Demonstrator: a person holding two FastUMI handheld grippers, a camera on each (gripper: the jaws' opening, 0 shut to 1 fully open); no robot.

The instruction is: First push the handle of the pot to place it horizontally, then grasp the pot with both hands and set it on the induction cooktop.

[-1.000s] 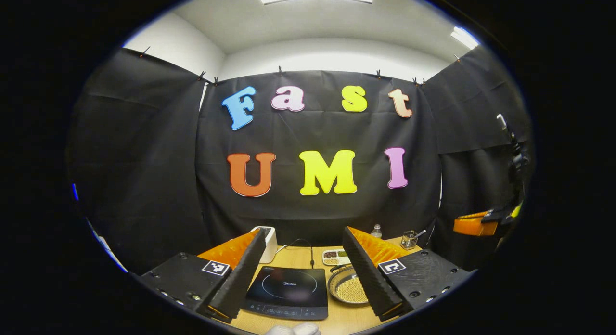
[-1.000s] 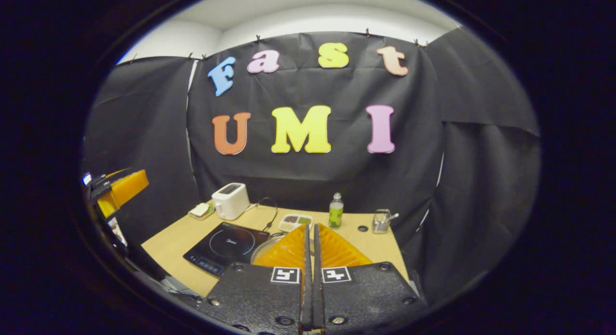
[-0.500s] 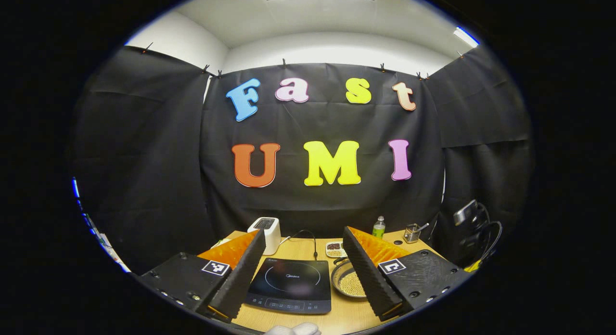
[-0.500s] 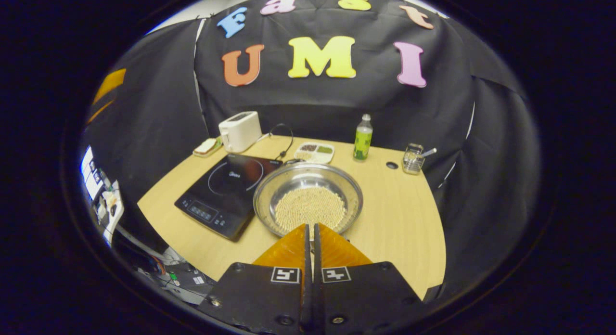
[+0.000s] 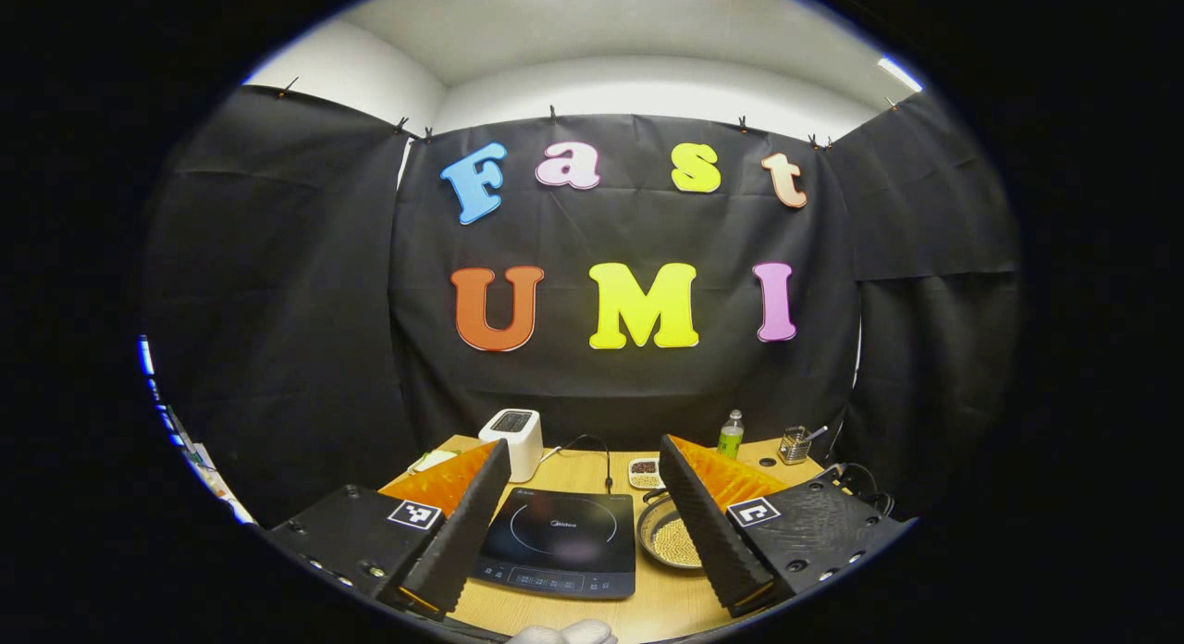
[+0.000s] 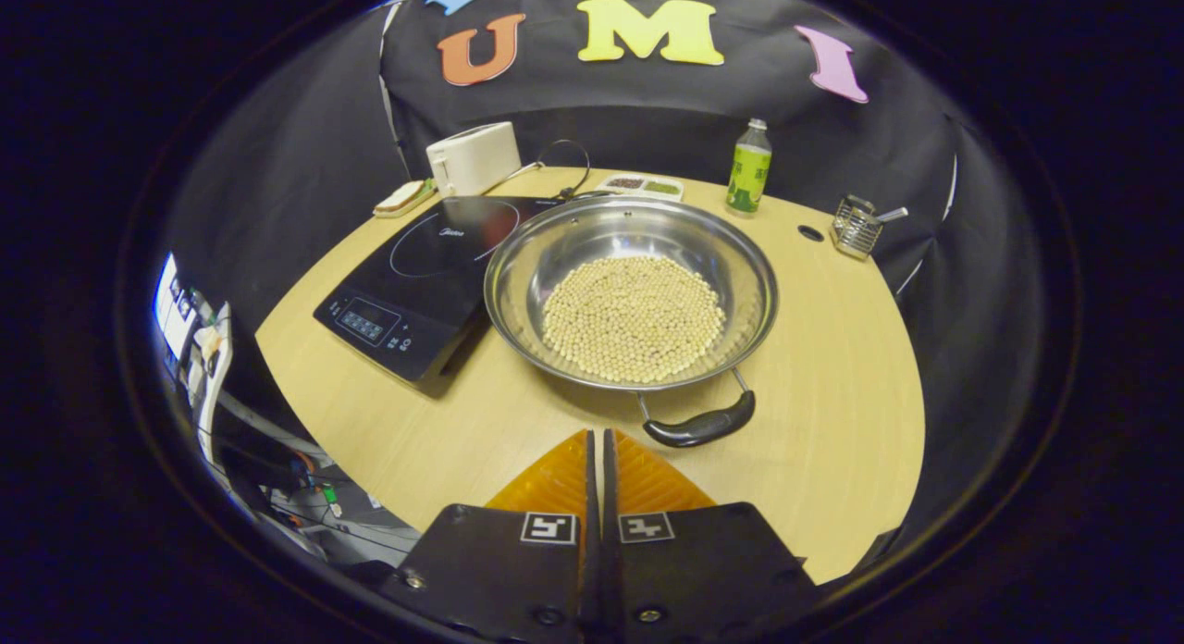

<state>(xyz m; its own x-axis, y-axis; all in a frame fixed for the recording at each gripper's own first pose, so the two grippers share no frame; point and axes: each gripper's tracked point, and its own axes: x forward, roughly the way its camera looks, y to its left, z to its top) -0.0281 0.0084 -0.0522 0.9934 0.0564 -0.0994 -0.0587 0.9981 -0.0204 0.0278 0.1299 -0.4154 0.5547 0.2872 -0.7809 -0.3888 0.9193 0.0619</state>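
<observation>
A shiny steel pot (image 6: 518, 283) holding several pale beans sits on the wooden table (image 6: 832, 348), right of the black induction cooktop (image 6: 416, 265). Its near handle (image 6: 700, 428), black-gripped, points toward me, slightly right. My right gripper (image 6: 597, 433) is shut with nothing in it, hovering just short of that handle. In the left gripper view, my left gripper (image 5: 585, 459) stands open above the table's near edge, with the cooktop (image 5: 560, 540) between its fingers and the pot (image 5: 668, 542) partly hidden behind the right finger.
At the back of the table stand a white toaster (image 6: 474, 156), a green bottle (image 6: 749, 167), a small divided dish (image 6: 643, 186) and a wire holder (image 6: 856, 226). A cable (image 6: 564, 163) runs behind the cooktop. A gloved hand (image 5: 564, 633) shows at the bottom.
My right gripper has tilted down and come much closer to the pot, so its near handle has come into sight. The left gripper view has shifted only slightly.
</observation>
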